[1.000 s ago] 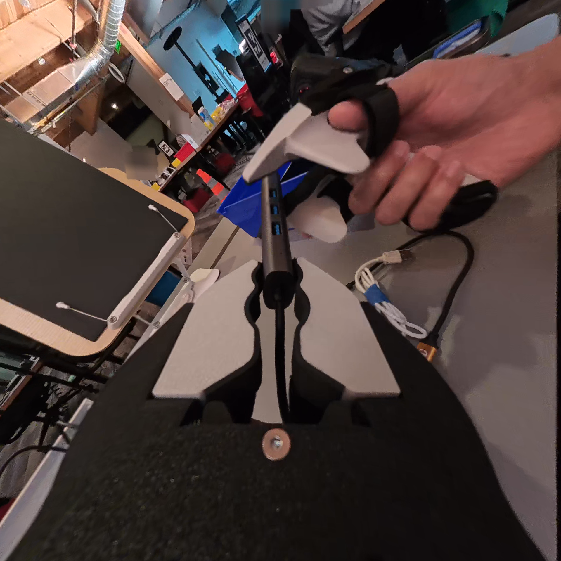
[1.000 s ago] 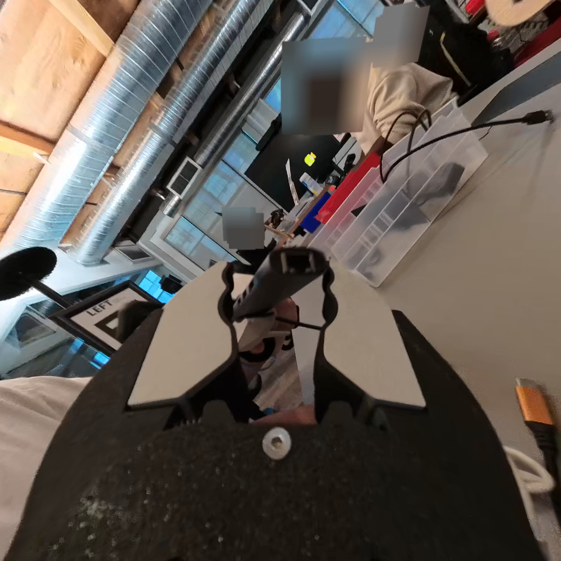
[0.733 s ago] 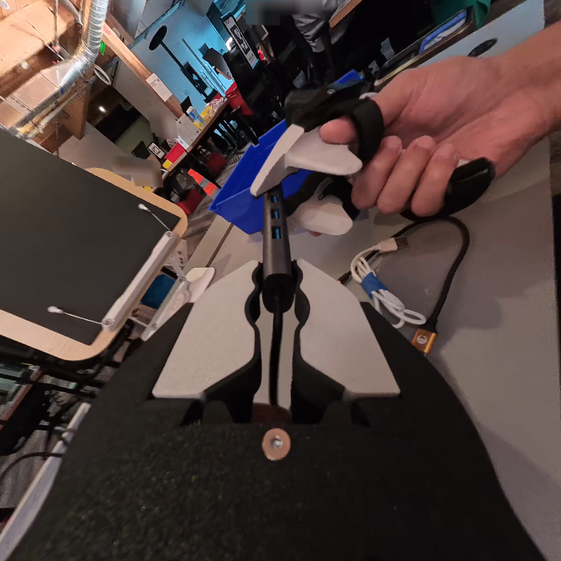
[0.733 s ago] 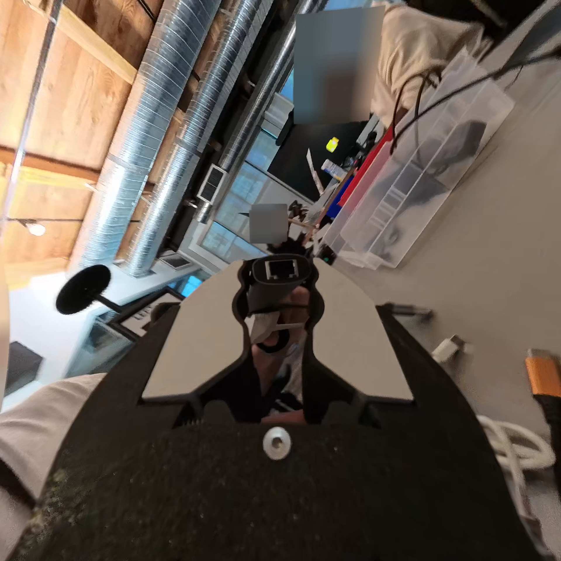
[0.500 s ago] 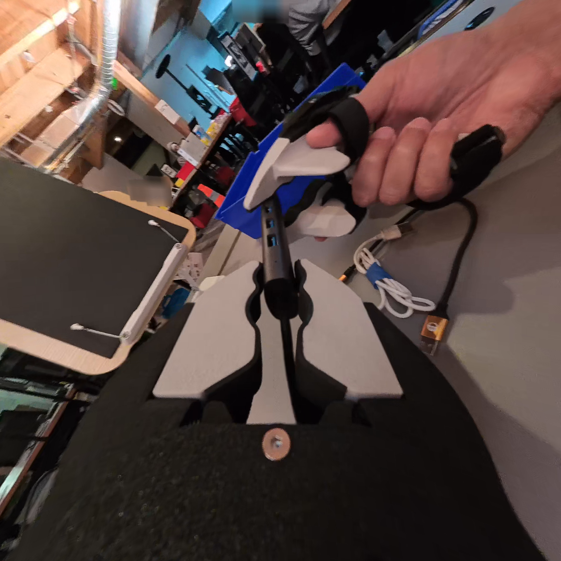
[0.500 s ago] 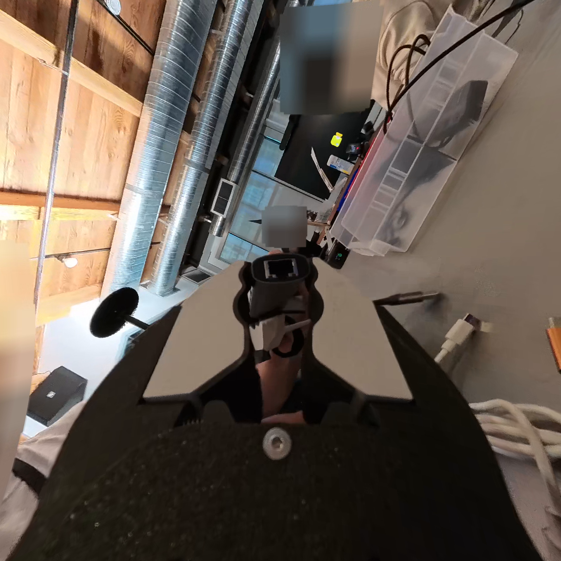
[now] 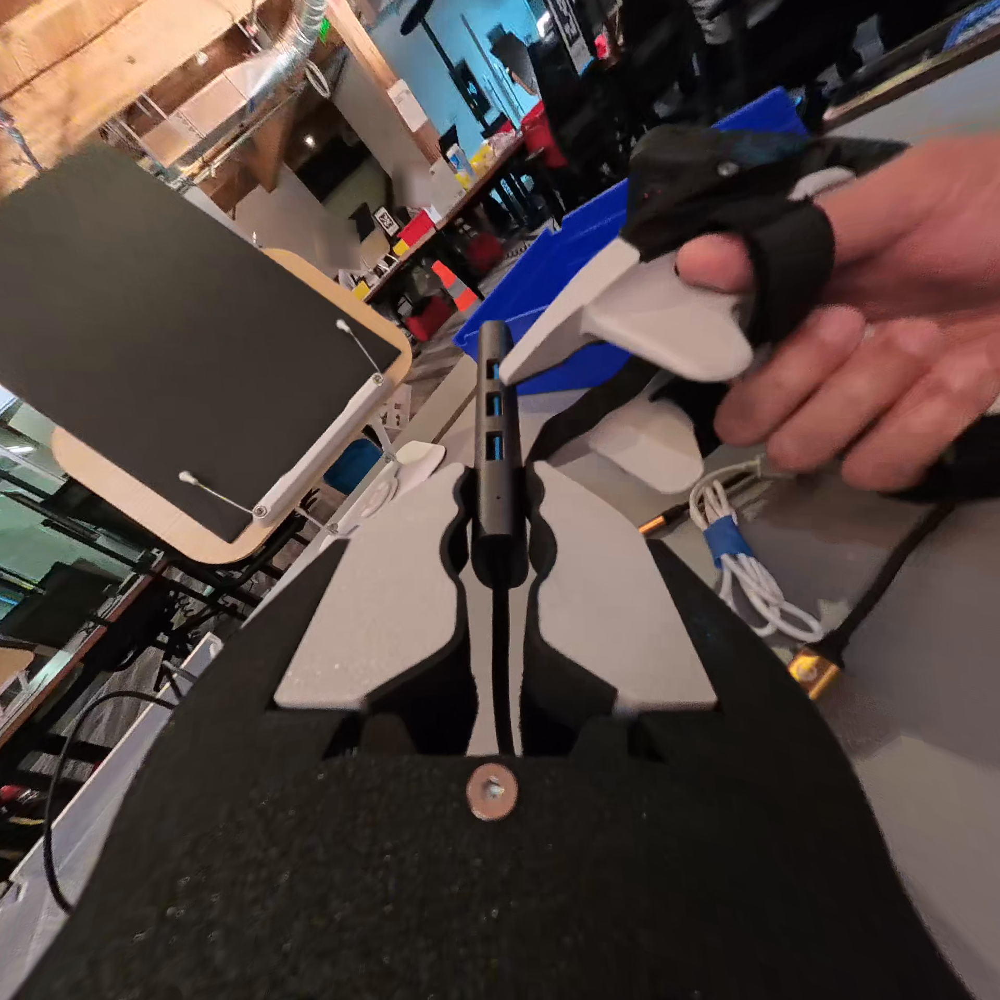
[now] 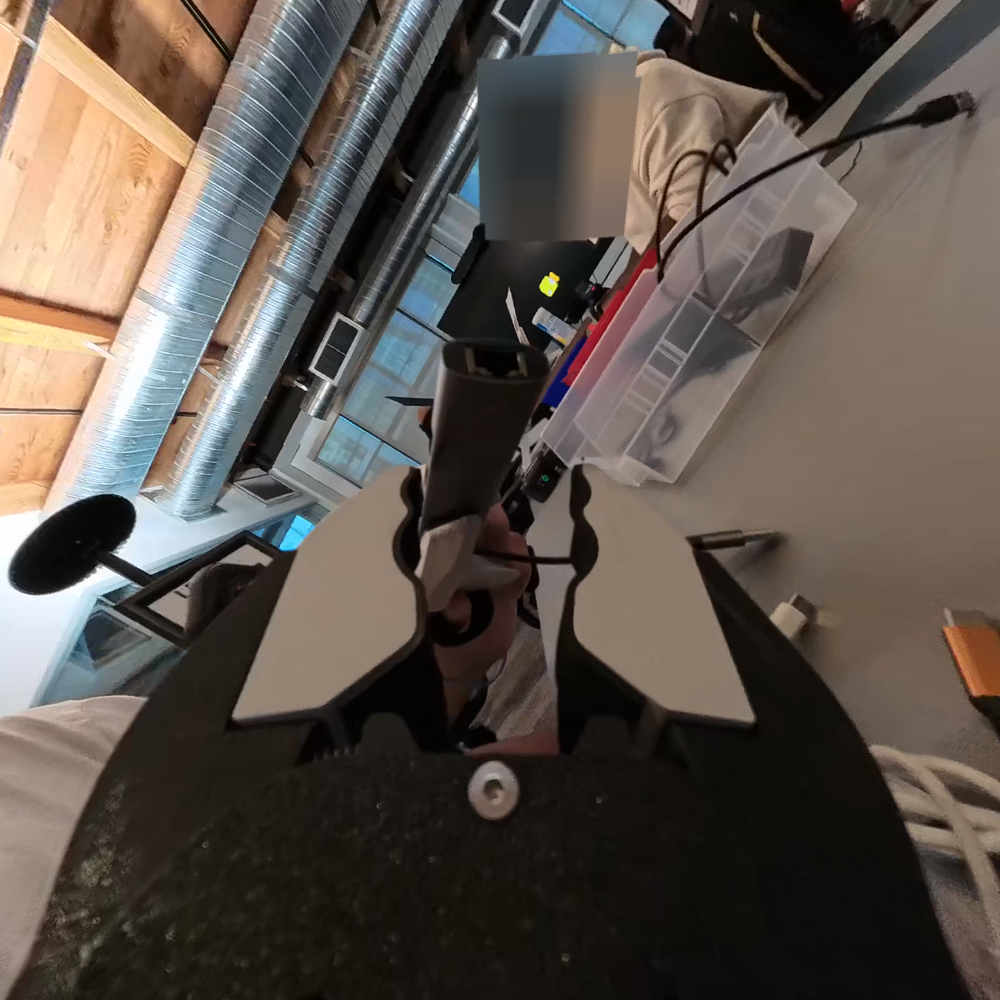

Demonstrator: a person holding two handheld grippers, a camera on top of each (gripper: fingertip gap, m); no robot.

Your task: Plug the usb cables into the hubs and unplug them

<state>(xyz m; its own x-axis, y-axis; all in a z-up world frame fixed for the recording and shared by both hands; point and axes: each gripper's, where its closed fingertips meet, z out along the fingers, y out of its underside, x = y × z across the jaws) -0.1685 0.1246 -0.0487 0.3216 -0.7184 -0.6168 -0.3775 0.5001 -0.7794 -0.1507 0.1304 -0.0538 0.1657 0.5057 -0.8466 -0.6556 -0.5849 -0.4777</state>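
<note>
Left gripper (image 7: 497,519) fingers pinched on cable end of dark USB hub (image 7: 497,433), hub held upright beyond fingertips. Right gripper (image 8: 495,519) fingers spread, nothing gripped, hub (image 8: 481,422) seen just beyond fingertips. Hub judged rigid, light, smooth; narrow sides best gripped. White cable (image 7: 757,590) lies right of left fingers on tabletop (image 7: 920,757).

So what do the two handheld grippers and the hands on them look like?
Each gripper has flat light-grey fingers with black scalloped inner edges, on a wide black grainy body with a silver screw at its centre: the left gripper and the right gripper match. The right hand has a black strap looped around one finger. A pale sleeve shows beside the right gripper.
</note>
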